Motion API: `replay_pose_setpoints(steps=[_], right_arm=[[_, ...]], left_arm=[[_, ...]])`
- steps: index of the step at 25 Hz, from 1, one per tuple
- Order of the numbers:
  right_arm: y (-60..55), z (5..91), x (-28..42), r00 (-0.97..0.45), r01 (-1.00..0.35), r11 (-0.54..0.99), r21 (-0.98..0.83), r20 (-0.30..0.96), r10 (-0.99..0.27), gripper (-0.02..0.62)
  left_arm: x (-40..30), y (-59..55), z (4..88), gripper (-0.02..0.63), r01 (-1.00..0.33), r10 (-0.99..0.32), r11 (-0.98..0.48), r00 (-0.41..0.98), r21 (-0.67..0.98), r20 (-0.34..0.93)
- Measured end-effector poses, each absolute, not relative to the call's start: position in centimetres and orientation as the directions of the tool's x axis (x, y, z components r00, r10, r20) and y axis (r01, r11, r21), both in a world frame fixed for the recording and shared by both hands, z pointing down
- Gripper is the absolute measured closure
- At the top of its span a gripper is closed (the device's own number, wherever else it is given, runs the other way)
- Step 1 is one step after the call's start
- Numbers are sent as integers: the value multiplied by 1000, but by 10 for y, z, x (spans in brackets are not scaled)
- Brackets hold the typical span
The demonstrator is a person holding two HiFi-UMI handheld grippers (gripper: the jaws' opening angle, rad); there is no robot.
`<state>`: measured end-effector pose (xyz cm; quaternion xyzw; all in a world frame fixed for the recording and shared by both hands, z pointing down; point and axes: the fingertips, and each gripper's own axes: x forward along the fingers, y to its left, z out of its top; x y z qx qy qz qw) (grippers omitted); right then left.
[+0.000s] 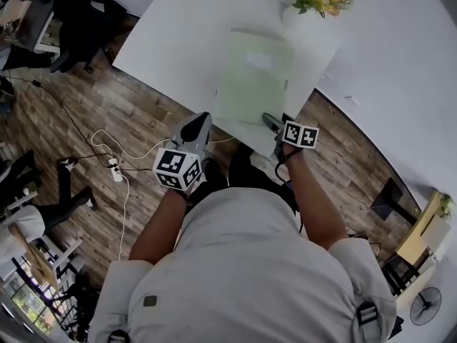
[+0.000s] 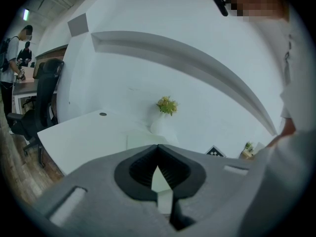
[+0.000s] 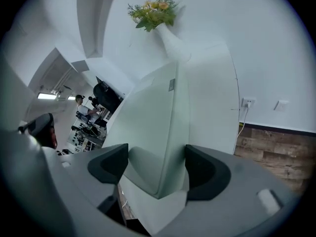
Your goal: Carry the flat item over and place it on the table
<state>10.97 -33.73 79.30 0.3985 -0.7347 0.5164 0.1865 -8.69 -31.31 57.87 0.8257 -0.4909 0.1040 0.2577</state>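
From the head view, a thin, pale green rectangular folder (image 1: 253, 77) lies flat on the smooth white table (image 1: 164, 41) near its front edge, above a wood-plank floor (image 1: 93, 98). The left gripper (image 1: 202, 118) sits just off the folder's near left corner, the right gripper (image 1: 270, 121) at its near right corner. In the left gripper view, the ribbed dark pads meet at their tips, clenched on nothing, with the folder ahead on the table. In the right gripper view, the gripper stands released, jaws wide, and the folder's rounded corner lies between the smooth dark pads.
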Motion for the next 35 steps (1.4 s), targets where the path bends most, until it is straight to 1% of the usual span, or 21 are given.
replay_pose_setpoints(steps=[3, 6, 7, 9, 11, 16, 22, 27, 30, 34, 35], right_arm=[[-336, 789, 109, -602, -790, 175, -587, 690, -402, 224], [-337, 782, 110, -566, -821, 220, -526, 706, -425, 236], [-337, 779, 112, -550, -834, 237, -498, 713, -435, 247], [-337, 768, 116, -518, -855, 267, -445, 718, -464, 303], [-338, 752, 118, -499, -867, 292, -404, 704, -506, 329], [-327, 705, 108, -483, -873, 380, -304, 644, -594, 388], [-298, 647, 87, -503, -858, 463, -222, 549, -668, 458], [-267, 582, 64, -519, -840, 535, -94, 431, -738, 512], [-249, 547, 53, -526, -834, 549, -52, 370, -766, 551], [-224, 512, 40, -526, -839, 544, -30, 307, -793, 587], [-219, 506, 37, -525, -840, 543, -27, 295, -798, 587]], left_arm=[[-89, -306, 575, 606, -865, -759, -388, 496, 319, 421], [-93, -300, 568, 606, -865, -764, -396, 497, 309, 412], [-94, -299, 565, 606, -865, -765, -399, 497, 305, 409], [-97, -295, 561, 606, -865, -768, -403, 498, 300, 403], [-101, -290, 556, 606, -863, -770, -409, 500, 296, 396], [-111, -276, 540, 606, -855, -773, -442, 516, 271, 369], [-122, -257, 516, 606, -839, -777, -486, 543, 245, 320], [-136, -235, 497, 606, -823, -772, -526, 568, 215, 284], [-143, -222, 484, 606, -816, -775, -544, 578, 198, 256], [-154, -203, 469, 606, -808, -778, -560, 588, 181, 221], [-157, -199, 467, 606, -807, -779, -563, 590, 178, 214]])
